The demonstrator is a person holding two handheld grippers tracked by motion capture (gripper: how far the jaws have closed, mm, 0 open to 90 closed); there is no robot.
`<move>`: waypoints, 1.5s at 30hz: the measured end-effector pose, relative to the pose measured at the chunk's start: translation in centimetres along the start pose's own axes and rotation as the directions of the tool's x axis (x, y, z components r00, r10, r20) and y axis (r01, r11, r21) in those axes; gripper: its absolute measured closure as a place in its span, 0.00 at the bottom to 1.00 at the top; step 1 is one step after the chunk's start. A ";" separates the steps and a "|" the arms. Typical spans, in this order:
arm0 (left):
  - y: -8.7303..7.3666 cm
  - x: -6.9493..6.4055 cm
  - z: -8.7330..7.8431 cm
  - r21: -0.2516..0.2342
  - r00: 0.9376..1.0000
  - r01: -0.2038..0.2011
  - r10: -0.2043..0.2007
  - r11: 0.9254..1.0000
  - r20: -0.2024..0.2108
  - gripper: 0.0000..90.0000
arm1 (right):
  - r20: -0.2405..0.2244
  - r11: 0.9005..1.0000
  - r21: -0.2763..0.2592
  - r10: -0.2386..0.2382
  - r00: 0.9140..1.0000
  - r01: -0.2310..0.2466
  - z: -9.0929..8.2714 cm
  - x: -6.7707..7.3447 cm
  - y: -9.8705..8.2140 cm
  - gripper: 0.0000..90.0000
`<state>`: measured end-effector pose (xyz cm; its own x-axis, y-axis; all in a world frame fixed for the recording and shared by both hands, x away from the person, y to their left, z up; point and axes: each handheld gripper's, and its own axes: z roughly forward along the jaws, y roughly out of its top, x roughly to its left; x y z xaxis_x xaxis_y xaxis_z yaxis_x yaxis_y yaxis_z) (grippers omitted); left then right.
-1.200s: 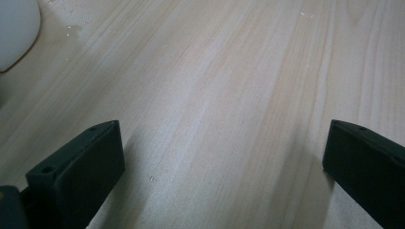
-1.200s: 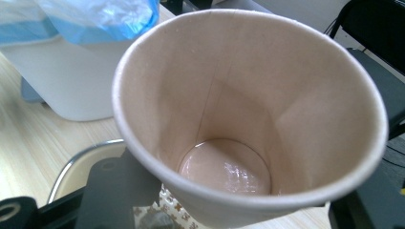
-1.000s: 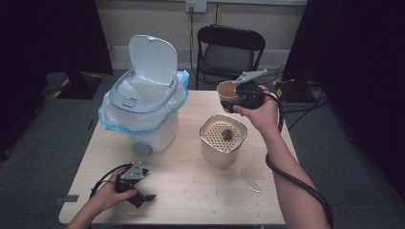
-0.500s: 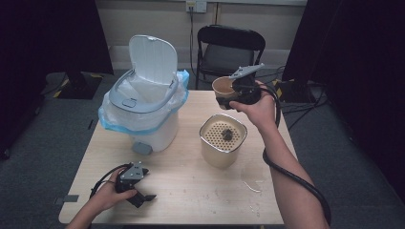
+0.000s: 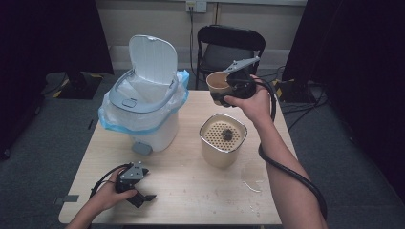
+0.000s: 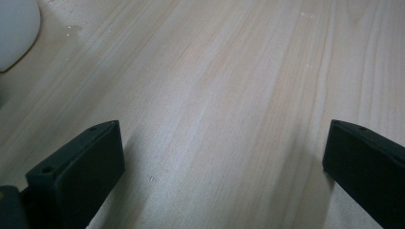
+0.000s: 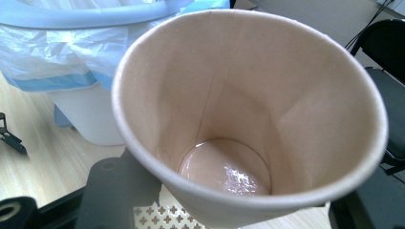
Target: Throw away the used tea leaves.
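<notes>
One bench (image 5: 191, 200) fills the middle of the high view, with one chair (image 5: 229, 45) behind it at top centre. On the bench stand one white bin (image 5: 143, 109), left of centre, lid up and lined with a bag, and one cream canister (image 5: 223, 143) with a perforated top, right of centre. There is one paper cup (image 5: 218, 86) and two claws.

The right claw (image 5: 224, 90) grips the cup, held in the air above the bench's far edge, upper centre, between bin and canister. The left claw (image 5: 143, 198) rests released at lower left, jaws wide apart.

Against the earlier frames, cup and right claw have drifted slightly left and up toward the bin; the left claw has stayed put.

The right gripper view looks into the cup (image 7: 248, 124): a wet brown film on its bottom, the bin's rim (image 7: 76, 19) behind it at upper left. The left gripper view shows bare bench wood (image 6: 215, 95) between the open jaws and a white edge of the bin (image 6: 16, 28) at upper left.
</notes>
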<state>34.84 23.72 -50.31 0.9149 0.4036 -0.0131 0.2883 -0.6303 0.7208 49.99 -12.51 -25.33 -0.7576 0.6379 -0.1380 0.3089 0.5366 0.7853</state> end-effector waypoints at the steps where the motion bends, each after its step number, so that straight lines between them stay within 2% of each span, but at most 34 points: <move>1: 0.0 0.0 0.0 0.000 1.000 0.000 0.000 1.000 0.000 0.00 | -0.003 1.000 0.001 -0.004 1.000 0.004 0.1 0.0 0.1 0.44; 24: 0.0 0.0 0.0 0.008 1.000 0.003 -0.003 1.000 0.005 0.00 | -0.033 1.000 -0.024 -0.017 0.999 0.016 1.3 0.6 3.0 0.44; 34: 0.0 0.0 0.0 0.008 1.000 0.002 -0.003 1.000 0.005 0.00 | -0.066 0.999 -0.036 -0.032 0.997 0.030 2.1 1.6 4.7 0.44; 45: 0.0 0.0 0.0 0.002 1.000 0.004 -0.004 1.000 0.007 0.00 | -0.074 0.999 -0.042 -0.037 0.997 0.034 2.4 2.0 5.3 0.44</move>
<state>34.83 23.71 -50.32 0.9158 0.4012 -0.0211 0.2925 -0.6300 0.7194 51.51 -7.11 -22.87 -0.8088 0.5752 -0.1219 0.2584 0.5340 0.8050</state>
